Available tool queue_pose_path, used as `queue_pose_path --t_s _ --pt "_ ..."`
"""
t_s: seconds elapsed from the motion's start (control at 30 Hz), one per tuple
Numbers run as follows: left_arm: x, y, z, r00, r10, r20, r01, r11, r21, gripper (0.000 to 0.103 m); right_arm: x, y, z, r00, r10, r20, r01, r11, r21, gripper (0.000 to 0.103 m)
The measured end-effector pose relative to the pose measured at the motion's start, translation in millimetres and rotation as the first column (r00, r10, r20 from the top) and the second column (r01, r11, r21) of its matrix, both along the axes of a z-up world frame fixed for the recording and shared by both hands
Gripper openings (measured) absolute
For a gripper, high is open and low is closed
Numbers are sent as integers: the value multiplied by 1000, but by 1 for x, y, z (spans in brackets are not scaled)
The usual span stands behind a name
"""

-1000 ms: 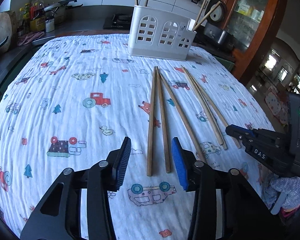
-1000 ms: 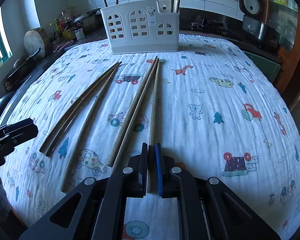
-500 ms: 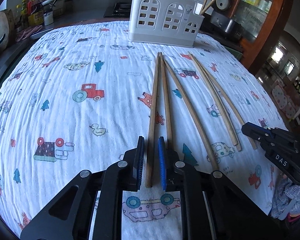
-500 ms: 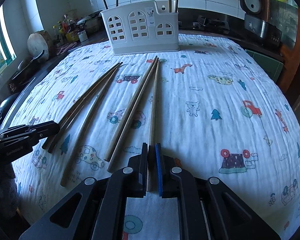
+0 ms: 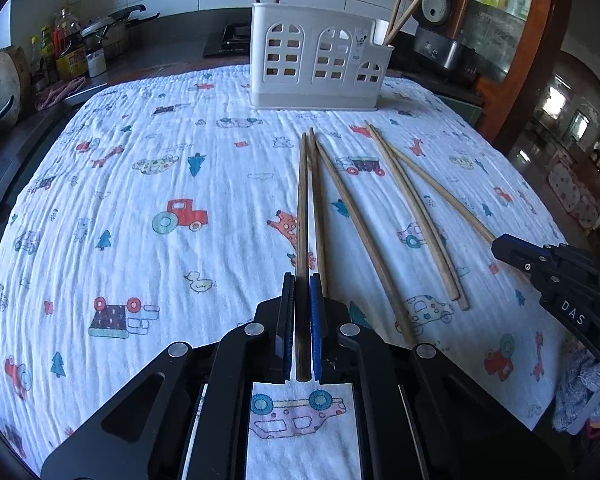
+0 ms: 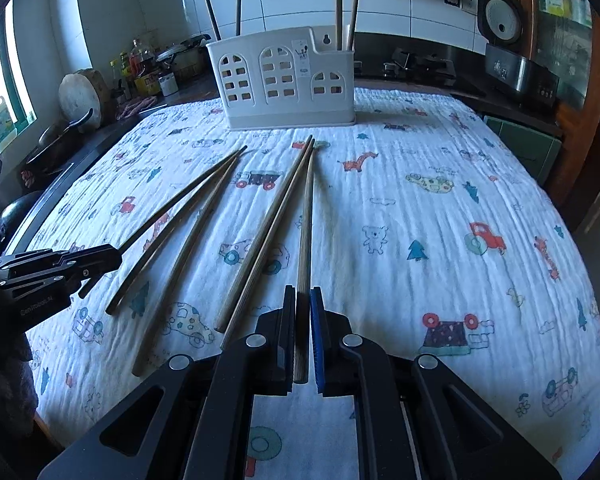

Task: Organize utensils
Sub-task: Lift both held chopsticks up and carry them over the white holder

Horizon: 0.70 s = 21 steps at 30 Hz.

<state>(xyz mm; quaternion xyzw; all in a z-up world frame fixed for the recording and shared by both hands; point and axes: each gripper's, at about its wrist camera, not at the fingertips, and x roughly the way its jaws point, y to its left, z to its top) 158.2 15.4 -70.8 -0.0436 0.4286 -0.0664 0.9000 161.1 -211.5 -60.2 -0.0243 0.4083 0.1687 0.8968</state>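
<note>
Several wooden chopsticks lie lengthwise on a cartoon-print cloth (image 5: 140, 208). My left gripper (image 5: 301, 292) is shut on the near end of the leftmost chopstick (image 5: 302, 208). My right gripper (image 6: 302, 300) is shut on the near end of the rightmost chopstick (image 6: 306, 220) in its own view. A white plastic utensil holder (image 5: 316, 68) stands at the far edge with chopsticks upright in its end compartments; it also shows in the right wrist view (image 6: 284, 80). Each gripper shows in the other's view: the right gripper (image 5: 556, 276) and the left gripper (image 6: 52, 268).
Loose chopsticks (image 5: 416, 220) lie between the two held ones. Bottles and a pot (image 5: 68, 52) stand on the counter at far left, with a wooden board (image 5: 0, 80). A rice cooker (image 6: 504, 12) and a glass cabinet (image 5: 512, 8) stand at far right.
My left gripper moved forward and closed from wide open onto the leftmost chopstick. Both grippers have risen with their chopstick ends; the right stayed shut throughout.
</note>
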Motion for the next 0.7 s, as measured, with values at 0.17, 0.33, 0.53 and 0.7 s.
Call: queue_pose_path --t_s 0.17,0.33,0.53,0.7 --pt "-7 7 29 997 3 72 -1 1000 -22 6 -2 -4 34 996 7 91 -7 1000 -4 8" --pt "-9 12 59 988 -2 154 7 999 -31 6 5 -3 73 982 30 187 -28 1000 -13 7" --pt "-4 12 86 972 -22 234 28 999 -21 6 30 1 107 970 73 234 -70 997 -21 7" --pt "11 12 104 965 -39 261 44 999 -13 6 61 5 136 966 115 233 -112 993 -27 7"
